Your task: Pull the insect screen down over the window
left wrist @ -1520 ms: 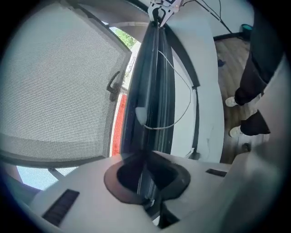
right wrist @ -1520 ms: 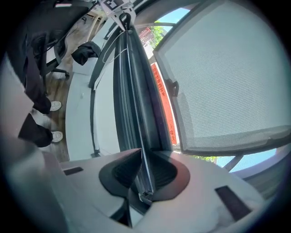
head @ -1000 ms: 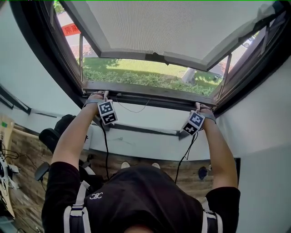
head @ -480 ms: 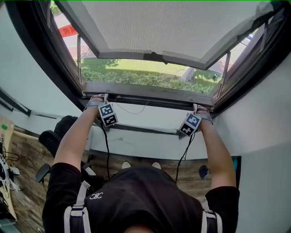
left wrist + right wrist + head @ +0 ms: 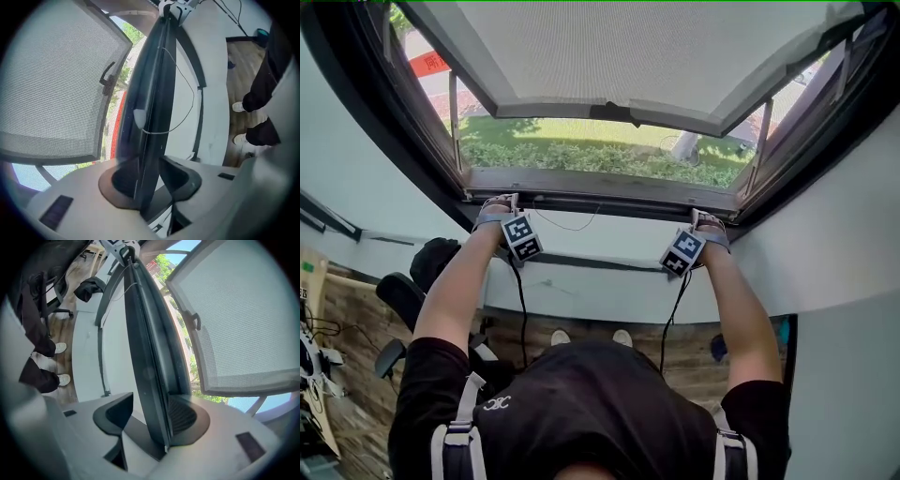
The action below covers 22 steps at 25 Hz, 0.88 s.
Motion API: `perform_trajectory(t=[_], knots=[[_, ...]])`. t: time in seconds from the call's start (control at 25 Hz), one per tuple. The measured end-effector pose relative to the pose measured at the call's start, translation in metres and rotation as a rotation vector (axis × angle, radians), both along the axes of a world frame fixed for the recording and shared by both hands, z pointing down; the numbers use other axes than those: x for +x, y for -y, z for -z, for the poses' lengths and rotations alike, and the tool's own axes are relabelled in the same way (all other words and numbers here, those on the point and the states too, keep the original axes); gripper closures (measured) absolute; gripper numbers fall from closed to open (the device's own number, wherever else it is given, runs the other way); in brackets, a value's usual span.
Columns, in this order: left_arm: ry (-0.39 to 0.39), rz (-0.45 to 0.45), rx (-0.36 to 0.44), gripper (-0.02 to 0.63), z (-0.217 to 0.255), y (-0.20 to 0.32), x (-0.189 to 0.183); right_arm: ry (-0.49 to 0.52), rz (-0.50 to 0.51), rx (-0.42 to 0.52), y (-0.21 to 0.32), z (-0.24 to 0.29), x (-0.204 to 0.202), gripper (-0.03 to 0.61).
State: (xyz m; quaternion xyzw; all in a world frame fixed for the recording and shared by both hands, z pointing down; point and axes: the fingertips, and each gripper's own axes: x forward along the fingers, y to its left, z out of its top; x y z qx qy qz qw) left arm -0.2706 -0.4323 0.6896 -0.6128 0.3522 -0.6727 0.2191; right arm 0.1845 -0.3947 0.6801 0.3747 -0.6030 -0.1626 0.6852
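A dark rail (image 5: pixel 600 180) runs along the window's lower edge. My left gripper (image 5: pixel 508 200) sits at its left end and my right gripper (image 5: pixel 705 217) at its right end. In the left gripper view the rail (image 5: pixel 152 93) stands between the jaws of the left gripper (image 5: pixel 152 176), which are spread wide and no longer clamp it. In the right gripper view the right gripper (image 5: pixel 150 416) has its jaws opening, with a gap between the rail (image 5: pixel 145 333) and the left pad (image 5: pixel 115 416). A grey mesh panel (image 5: pixel 637 52) with a black handle (image 5: pixel 609 112) slants outward above.
Below the rail lies a white sill (image 5: pixel 591 244) with a thin loose cord (image 5: pixel 567 225). White walls close in on both sides. A black office chair (image 5: pixel 403 291) stands on the wooden floor at the left. Grass and hedge (image 5: pixel 581 155) show outside.
Both hands stay at the rail. The right gripper has shifted slightly to the left along it, and the view has tilted a little.
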Motion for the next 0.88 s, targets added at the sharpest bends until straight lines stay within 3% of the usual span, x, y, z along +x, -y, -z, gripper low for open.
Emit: perform_trajectory(t=[0.16, 0.48, 0.52, 0.56, 0.64, 0.76, 0.88], knots=[[0.008, 0.007, -0.017, 0.491, 0.000, -0.002, 0.000, -0.013, -0.031, -0.019, -0.003, 0.001, -0.001, 0.341], [0.013, 0.010, 0.012, 0.472, -0.006, 0.004, 0.000, -0.044, -0.053, -0.034, -0.005, 0.000, 0.000, 0.315], [0.025, -0.002, 0.019, 0.439, -0.007, 0.007, 0.000, -0.040, -0.038, -0.023, -0.002, 0.000, 0.000, 0.332], [0.035, -0.012, 0.028, 0.515, -0.007, 0.009, -0.001, -0.031, -0.029, -0.018, 0.000, 0.003, -0.001, 0.383], [0.031, -0.014, 0.029, 0.509, -0.004, 0.012, -0.001, -0.017, -0.023, -0.015, 0.001, 0.007, -0.001, 0.417], [0.022, -0.026, 0.029, 0.498, -0.005, 0.011, -0.001, -0.017, 0.003, 0.015, 0.004, -0.004, 0.001, 0.344], [0.018, -0.031, 0.025, 0.468, -0.003, 0.006, 0.000, -0.008, 0.003, 0.040, 0.004, -0.005, 0.001, 0.334]])
